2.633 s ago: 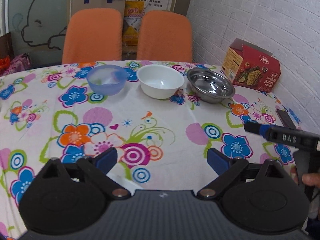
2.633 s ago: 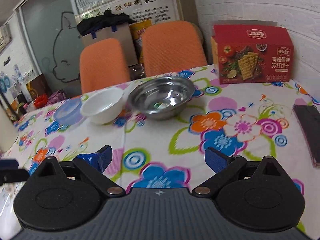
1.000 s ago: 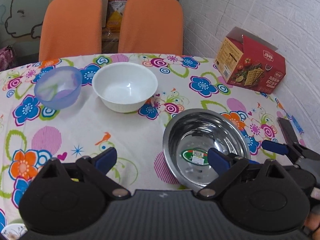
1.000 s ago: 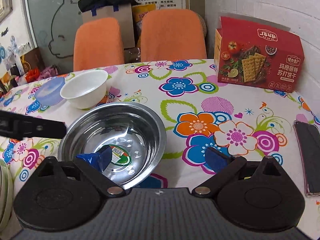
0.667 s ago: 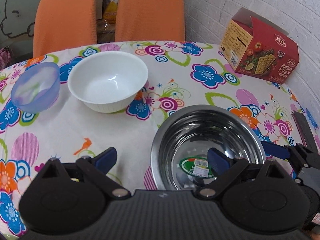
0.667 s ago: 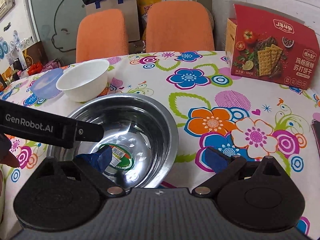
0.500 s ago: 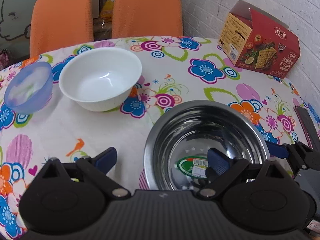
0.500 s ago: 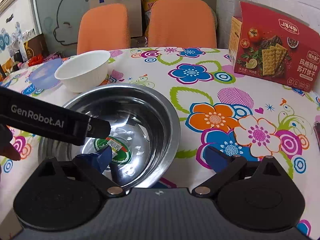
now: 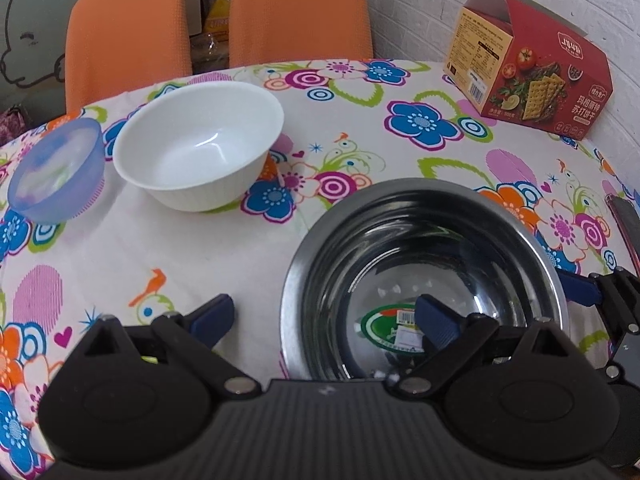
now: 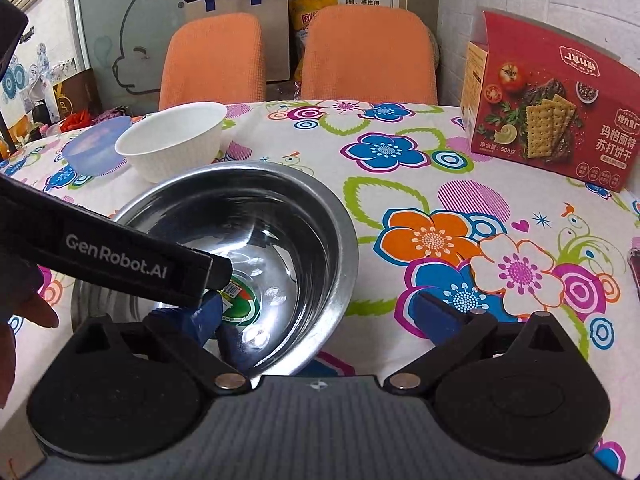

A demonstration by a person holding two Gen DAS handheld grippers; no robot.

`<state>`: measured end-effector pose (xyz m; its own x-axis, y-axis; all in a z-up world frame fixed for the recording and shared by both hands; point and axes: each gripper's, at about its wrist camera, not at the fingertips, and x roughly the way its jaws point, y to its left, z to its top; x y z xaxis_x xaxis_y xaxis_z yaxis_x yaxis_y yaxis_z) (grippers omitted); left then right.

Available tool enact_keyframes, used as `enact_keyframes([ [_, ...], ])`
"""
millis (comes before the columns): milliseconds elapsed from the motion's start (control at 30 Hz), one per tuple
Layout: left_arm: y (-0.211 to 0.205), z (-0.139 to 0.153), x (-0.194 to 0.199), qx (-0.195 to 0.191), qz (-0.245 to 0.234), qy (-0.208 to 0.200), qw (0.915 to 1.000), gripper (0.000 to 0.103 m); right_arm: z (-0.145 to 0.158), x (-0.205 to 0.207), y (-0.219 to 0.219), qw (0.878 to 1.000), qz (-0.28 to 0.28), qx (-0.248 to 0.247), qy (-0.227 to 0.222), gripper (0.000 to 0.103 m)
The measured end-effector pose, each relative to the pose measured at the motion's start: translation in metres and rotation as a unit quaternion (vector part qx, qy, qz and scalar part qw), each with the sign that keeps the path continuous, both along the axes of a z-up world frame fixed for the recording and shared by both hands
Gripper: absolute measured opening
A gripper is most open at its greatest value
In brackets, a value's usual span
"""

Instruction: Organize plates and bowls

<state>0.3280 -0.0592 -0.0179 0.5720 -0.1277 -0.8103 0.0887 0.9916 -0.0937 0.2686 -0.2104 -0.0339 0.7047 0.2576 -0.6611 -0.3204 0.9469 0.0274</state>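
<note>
**What the steel bowl hides, and what the edges cut**

The steel bowl [image 9: 424, 240] has its near rim covered by the left gripper's body in the left wrist view. In the right wrist view, the left gripper's black bar [image 10: 120, 256] crosses the bowl's left side and masks part of the green sticker [image 10: 240, 300]; its print is too small to read. Right of the bowl, a dark flat object [image 9: 624, 220] is cut by the frame edge.

Bare tablecloth [image 9: 168, 248] lies open left of the steel bowl [image 9: 424, 240]; white bowl [image 9: 200, 144] blocks beyond
</note>
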Motion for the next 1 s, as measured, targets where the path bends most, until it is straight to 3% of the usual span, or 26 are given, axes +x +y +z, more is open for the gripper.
enact_keyframes([
  [233, -0.005, -0.001, 0.0, 0.018, 0.0, -0.005, 0.9998, 0.095, -0.001, -0.001, 0.005, 1.0, 0.02, 0.002, -0.006, 0.087],
  [300, -0.007, 0.001, -0.003, 0.015, -0.014, -0.009, 0.9998, 0.085, 0.001, -0.003, 0.009, 1.0, 0.025, 0.001, -0.005, 0.082],
  [367, -0.011, 0.006, -0.009, 0.011, -0.037, -0.009, 0.9992, 0.056, 0.004, -0.008, 0.013, 0.999, 0.044, 0.022, 0.002, 0.08],
  [400, -0.013, 0.007, -0.013, 0.008, -0.047, -0.002, 0.9989, 0.053, 0.006, -0.012, 0.018, 0.998, 0.059, 0.033, 0.006, 0.081],
  [533, -0.004, 0.009, -0.029, -0.012, -0.043, 0.014, 0.9989, 0.047, 0.007, -0.033, 0.027, 0.998, 0.059, 0.033, 0.012, 0.081],
  [767, 0.015, 0.016, -0.079, -0.047, -0.053, 0.042, 0.9966, 0.047, 0.02, -0.088, 0.042, 0.997, 0.062, 0.036, -0.001, 0.083],
  [1000, 0.035, 0.022, -0.127, -0.035, -0.053, 0.037, 0.9973, 0.047, 0.021, -0.129, 0.06, 0.996, 0.081, 0.036, 0.002, 0.083],
])
